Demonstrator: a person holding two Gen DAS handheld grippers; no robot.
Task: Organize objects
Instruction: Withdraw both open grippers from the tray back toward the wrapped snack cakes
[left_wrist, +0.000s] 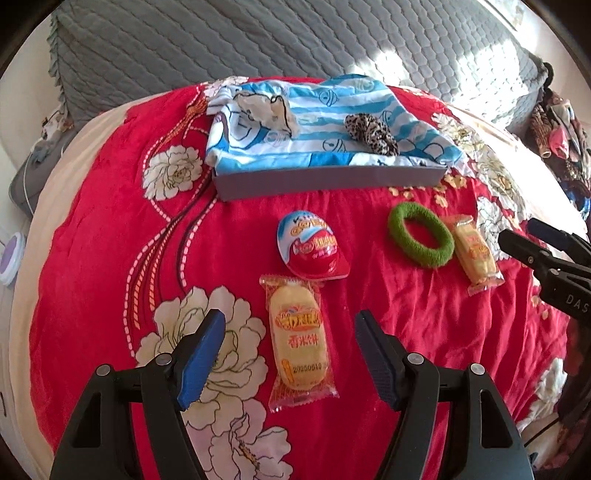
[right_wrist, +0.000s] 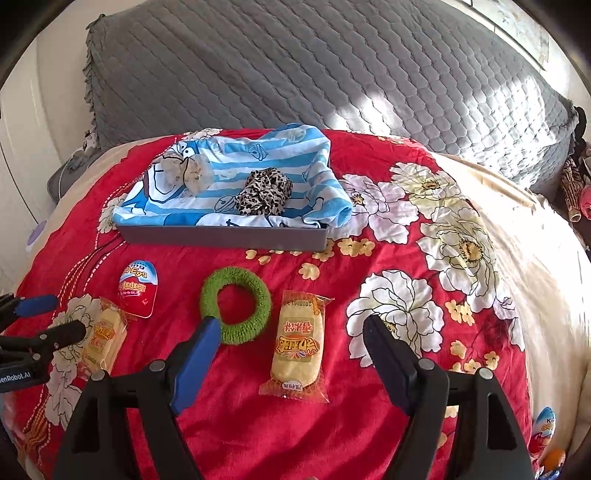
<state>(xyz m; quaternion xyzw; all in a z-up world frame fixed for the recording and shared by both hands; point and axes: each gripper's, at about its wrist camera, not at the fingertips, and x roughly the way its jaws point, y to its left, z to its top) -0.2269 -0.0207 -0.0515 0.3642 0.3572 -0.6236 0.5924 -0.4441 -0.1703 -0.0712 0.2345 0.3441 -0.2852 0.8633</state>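
1. My left gripper (left_wrist: 291, 354) is spread wide with nothing between the pads; a wrapped rice cracker (left_wrist: 298, 343) lies on the red floral blanket (left_wrist: 424, 314) straight ahead in the gap, not touched
2. Its long axis runs along my pointing line, away from me, so the short width faces my two pads
3. My right gripper (right_wrist: 291, 354) is likewise spread and empty; a second rice cracker (right_wrist: 297, 345) lies in its gap, long axis also away from me, leaning slightly
4. The green hair ring (right_wrist: 236, 304) sits just beside my right gripper's blue-padded finger, on the side toward my left hand
5. A toy egg pack (left_wrist: 312, 247) lies just beyond the left cracker, almost touching its far end
6. The grey tray (left_wrist: 332, 181), lined with striped cloth, holds a leopard scrunchie (left_wrist: 371, 133) and a pale scrunchie (left_wrist: 266, 109); it lies farther ahead of both grippers
7. Judgement: each cracker is nearest its own hand; a straight descent suits both
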